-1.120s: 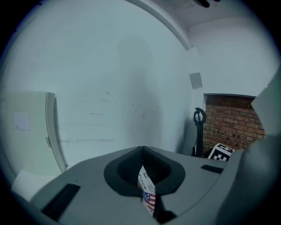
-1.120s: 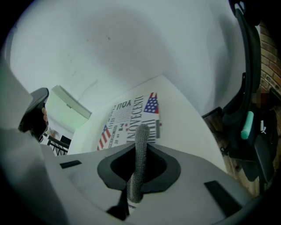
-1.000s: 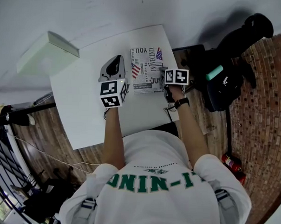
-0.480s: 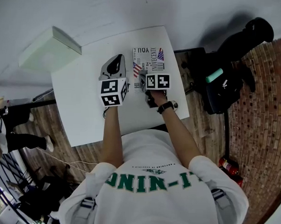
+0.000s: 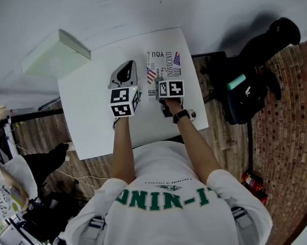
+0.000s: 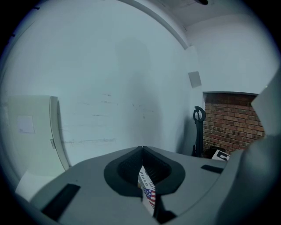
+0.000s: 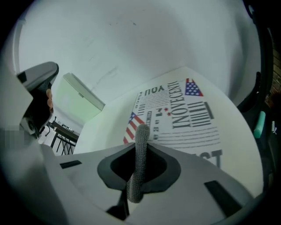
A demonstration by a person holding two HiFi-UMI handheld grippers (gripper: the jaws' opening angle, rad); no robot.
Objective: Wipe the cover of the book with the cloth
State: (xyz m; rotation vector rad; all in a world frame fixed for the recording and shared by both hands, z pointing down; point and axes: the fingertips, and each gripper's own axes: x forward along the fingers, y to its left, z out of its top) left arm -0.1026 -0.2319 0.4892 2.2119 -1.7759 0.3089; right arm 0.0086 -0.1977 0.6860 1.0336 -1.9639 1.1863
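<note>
Two grippers work at the book. The right gripper (image 7: 140, 147) has its jaws pressed together on a grey cloth (image 7: 138, 171), folded into a thick roll that stands out past the jaw tips. In the right gripper view the roll's end lies over the near left part of the book (image 7: 180, 114), beside a striped flag print; whether it touches the cover cannot be told. The left gripper (image 6: 142, 151) is clamped too: in the left gripper view a thin printed edge of the book (image 6: 147, 189), with a barcode and a flag on it, sits pinched between its jaws.

From the head view the left gripper (image 5: 126, 72) stands at the book's left side and the right gripper (image 5: 165, 85) over its near end, the two marker cubes near each other. The book (image 5: 163, 64) lies flat on the white table (image 5: 87, 121), toward the table's far right corner, its white cover carrying black lettering and flag prints. A pale green box (image 5: 57, 52) sits just off the table's far left corner. To the right of the table a black bag (image 5: 246, 93) with a teal part rests on the brick-patterned floor (image 5: 290, 130).
</note>
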